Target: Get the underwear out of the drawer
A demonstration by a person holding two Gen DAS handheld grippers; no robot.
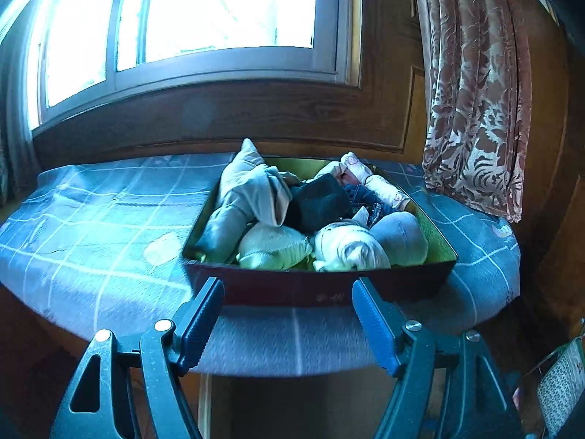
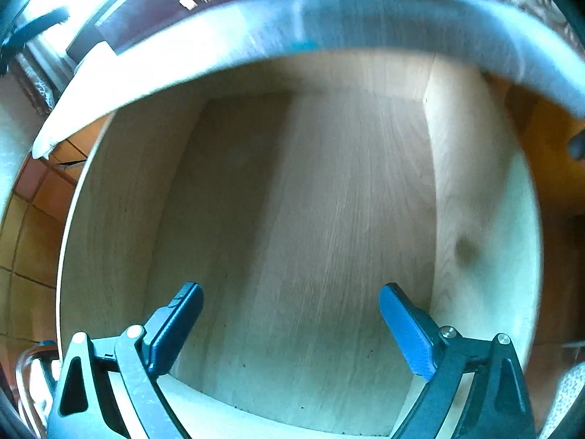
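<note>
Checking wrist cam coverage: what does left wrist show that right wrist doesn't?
Left wrist only: the dark tray heaped with rolled garments, the window, the patterned curtain, and the open, empty left gripper.

Right wrist only: the bare wooden interior of the open drawer, nothing in it, tiled floor at the left, and the open, empty right gripper.

Both: the blue checked cloth over the top's edge, with the tray's dark front wall above it.
</note>
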